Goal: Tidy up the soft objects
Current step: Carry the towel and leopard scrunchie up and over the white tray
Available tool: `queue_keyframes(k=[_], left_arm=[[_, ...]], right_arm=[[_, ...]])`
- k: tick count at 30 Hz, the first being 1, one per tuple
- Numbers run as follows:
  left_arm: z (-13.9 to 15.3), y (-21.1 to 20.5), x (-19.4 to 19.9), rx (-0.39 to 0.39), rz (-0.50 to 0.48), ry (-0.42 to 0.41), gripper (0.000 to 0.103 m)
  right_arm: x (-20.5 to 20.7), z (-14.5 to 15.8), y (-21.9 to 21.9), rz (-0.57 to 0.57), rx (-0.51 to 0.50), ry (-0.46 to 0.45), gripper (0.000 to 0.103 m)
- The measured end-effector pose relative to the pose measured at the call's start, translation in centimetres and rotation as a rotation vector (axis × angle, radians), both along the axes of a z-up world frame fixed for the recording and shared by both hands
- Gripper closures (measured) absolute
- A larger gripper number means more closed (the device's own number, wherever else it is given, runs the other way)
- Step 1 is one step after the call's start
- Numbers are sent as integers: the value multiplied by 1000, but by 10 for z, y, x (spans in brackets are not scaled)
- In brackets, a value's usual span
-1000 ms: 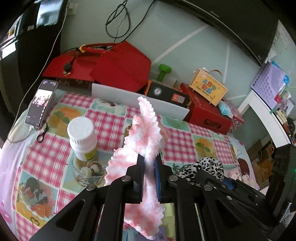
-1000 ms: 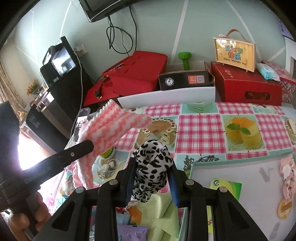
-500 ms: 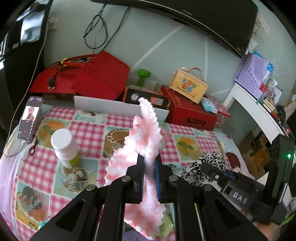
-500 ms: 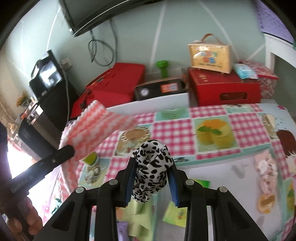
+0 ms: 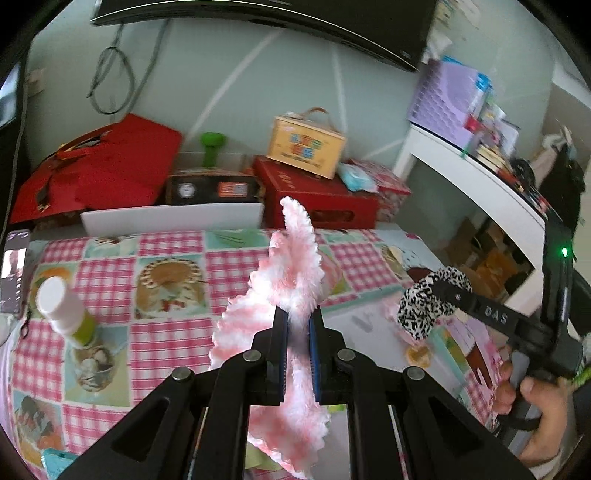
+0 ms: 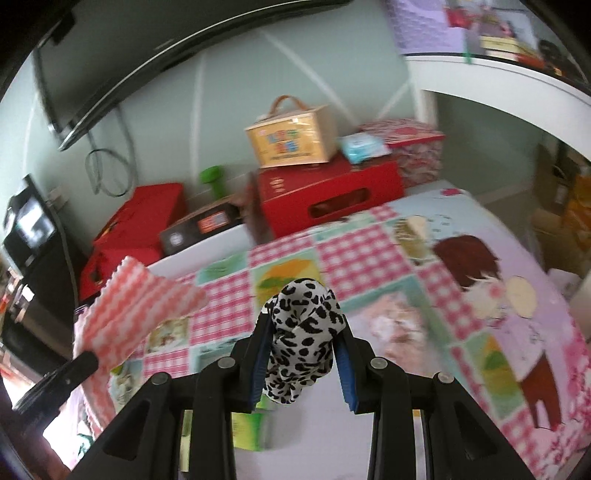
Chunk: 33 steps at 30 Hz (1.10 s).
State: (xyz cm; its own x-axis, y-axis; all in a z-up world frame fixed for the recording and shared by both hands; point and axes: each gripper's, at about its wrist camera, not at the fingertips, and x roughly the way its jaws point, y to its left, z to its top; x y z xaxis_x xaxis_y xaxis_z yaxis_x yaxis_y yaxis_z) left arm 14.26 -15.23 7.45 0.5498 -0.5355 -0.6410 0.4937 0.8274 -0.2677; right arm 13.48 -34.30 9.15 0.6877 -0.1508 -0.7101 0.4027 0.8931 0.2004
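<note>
L gripper (image 5: 297, 325): fingers pressed together on the pink-white fluffy cloth (image 5: 291, 273), pinching it mid-fold. Cloth sticks up past the tips and hangs down below them, frilly edge both ends. Held up off the worktop (image 5: 177, 325).
L gripper, R cam: seen at far left (image 6: 86, 358), same cloth (image 6: 136, 310) fanned out above it, zigzag pink/white pattern.
R gripper (image 6: 301, 354): fingers part spread, clamped on the leopard-print soft item (image 6: 301, 339), a rolled/bunched bundle filling the gap betw the blue pads. Off the worktop too.
R gripper, L cam: at right (image 5: 439, 295), leopard bundle (image 5: 424, 306) at its tip, person's hand (image 5: 532, 398) on the handle, green LED lit on the body.
Worktop: pink check cloth w/ food pics. White-cap bottle (image 5: 64, 314) at left, tilted in the fisheye, standing over a printed square. Phone (image 5: 14, 273) at far left edge.
Back edge: white tray/board (image 5: 173, 218) leaning along the rear. Behind it a red bag (image 5: 107, 170), black box (image 5: 210, 188), green dumbbell (image 5: 212, 147), red carton (image 5: 317, 195) w/ a yellow handled box (image 5: 306, 144) on top.
Near edge: green packets (image 6: 247, 428) under the R gripper, partly hidden by the fingers.
Room: TV (image 5: 258, 18) on the wall above, white shelf (image 5: 480, 177) at right w/ a purple basket (image 5: 447, 103).
Blur: both views smeared, small text unreadable.
</note>
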Motion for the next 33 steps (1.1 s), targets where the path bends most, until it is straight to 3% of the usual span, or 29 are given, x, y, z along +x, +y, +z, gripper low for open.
queue_keyframes(k=[7,18,33], left_arm=[[-14,-48,-15,14,-105,-7,93],[-55,-104,-32,51,-216,33,93],[-104,-114,-14,137,-165,172,93]], right_arm=[[-17,-2,-30,-95,-14,28,68],[-19,-18,-47,-132,13,70,68],[0,-60,-48,-94,54,190,67]])
